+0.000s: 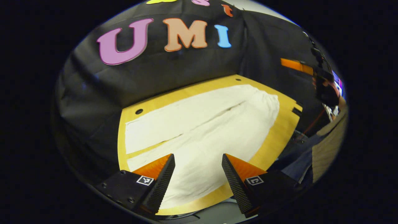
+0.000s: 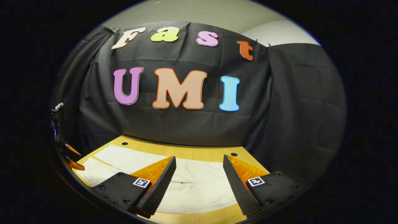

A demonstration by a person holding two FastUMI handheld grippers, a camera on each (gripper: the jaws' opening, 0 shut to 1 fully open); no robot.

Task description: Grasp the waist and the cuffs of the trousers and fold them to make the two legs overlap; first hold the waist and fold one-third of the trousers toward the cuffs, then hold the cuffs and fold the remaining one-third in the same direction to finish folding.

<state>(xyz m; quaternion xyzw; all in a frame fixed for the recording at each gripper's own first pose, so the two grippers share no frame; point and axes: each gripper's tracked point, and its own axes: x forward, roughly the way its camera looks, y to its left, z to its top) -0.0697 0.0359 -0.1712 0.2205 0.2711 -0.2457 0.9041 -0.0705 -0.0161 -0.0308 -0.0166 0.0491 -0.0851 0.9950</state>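
White trousers [image 1: 202,124] lie spread flat on the wooden table [image 1: 281,133]. Their two legs run side by side to the cuffs [image 1: 128,140] on the left, and the gathered waist [image 1: 275,104] is on the right. My left gripper [image 1: 198,155] hovers open above the nearer leg, nothing between its fingers. The right gripper [image 1: 321,82], held in a hand, hangs off past the waist end. In the right gripper view the trousers [image 2: 196,186] lie below my right gripper [image 2: 199,157], which is open and apart from the cloth. The left gripper [image 2: 74,157] shows small at the far left.
Black cloth walls close the table [image 2: 199,152] at the back and on both sides. Small round holes [image 1: 139,111] sit near the table's far edge. A person's clothing [image 1: 303,161] and a wooden panel [image 1: 329,152] stand beyond the table's right end.
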